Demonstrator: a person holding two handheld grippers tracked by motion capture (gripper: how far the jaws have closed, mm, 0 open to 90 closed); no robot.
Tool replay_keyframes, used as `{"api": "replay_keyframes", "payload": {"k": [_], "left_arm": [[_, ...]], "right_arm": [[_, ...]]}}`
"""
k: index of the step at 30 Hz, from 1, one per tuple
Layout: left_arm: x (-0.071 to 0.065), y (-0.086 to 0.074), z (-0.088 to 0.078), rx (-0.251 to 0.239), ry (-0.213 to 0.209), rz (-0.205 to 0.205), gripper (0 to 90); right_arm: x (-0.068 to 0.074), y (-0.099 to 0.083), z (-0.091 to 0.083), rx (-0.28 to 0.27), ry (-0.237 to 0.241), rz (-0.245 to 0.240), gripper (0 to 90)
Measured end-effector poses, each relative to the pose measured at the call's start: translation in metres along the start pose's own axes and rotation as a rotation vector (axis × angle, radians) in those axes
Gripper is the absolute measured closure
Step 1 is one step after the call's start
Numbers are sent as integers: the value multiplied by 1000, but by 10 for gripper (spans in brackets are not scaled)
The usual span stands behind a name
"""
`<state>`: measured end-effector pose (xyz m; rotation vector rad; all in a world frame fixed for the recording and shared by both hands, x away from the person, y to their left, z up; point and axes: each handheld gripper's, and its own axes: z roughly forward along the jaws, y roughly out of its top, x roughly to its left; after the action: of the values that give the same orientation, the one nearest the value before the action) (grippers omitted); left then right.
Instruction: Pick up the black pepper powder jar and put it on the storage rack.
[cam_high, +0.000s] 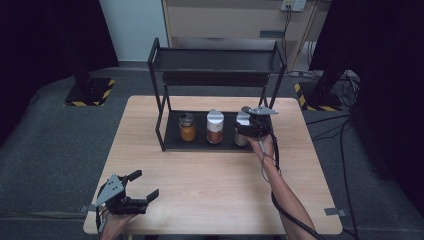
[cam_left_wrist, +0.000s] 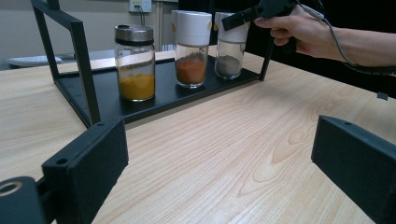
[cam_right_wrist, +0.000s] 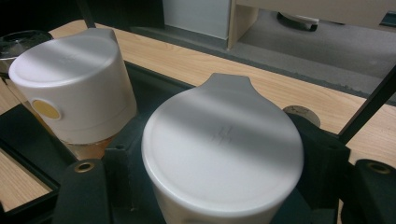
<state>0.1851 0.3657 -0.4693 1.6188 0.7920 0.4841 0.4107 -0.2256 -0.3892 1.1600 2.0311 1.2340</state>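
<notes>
Right gripper (cam_high: 248, 125) clamped by both black jaws on the white-capped glass jar of grey powder (cam_left_wrist: 230, 51), standing at the right end of the black metal rack's lower shelf (cam_high: 172, 142). Beside it, white-capped jar of red-orange spice (cam_high: 215, 127) and steel-lidded jar of yellow spice (cam_high: 187, 127). Left gripper (cam_high: 141, 186) near the wooden table's (cam_high: 210, 175) front left corner, jaws spread wide, holding nothing.

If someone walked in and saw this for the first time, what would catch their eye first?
Probably the black rack at the far middle of the wooden table, with three spice jars in a row on its bottom shelf. The right gripper is clamped on the white-capped jar at the right end of the row, while the left gripper rests open at the near left edge.
</notes>
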Motion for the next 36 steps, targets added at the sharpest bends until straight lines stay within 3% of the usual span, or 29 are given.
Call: {"api": "replay_keyframes", "payload": {"k": [5, 8, 13, 16, 22, 36], "left_arm": [[0, 0, 0, 0, 0, 2, 27], [0, 0, 0, 0, 0, 1, 27], [0, 0, 0, 2, -1, 3, 27], [0, 0, 0, 1, 0, 2, 27], [-1, 0, 0, 2, -1, 4, 27], [0, 1, 1, 6, -4, -3, 25]], "right_arm": [[1, -2, -1, -3, -1, 3, 299], [0, -2, -1, -8, 1, 11, 250], [1, -2, -4, -32, -12, -2, 139], [4, 1, -8, -45, -32, -35, 127], [-1, 10, -18, -71, 5, -53, 116], [2, 24, -46, -131, 64, -116, 110]]}}
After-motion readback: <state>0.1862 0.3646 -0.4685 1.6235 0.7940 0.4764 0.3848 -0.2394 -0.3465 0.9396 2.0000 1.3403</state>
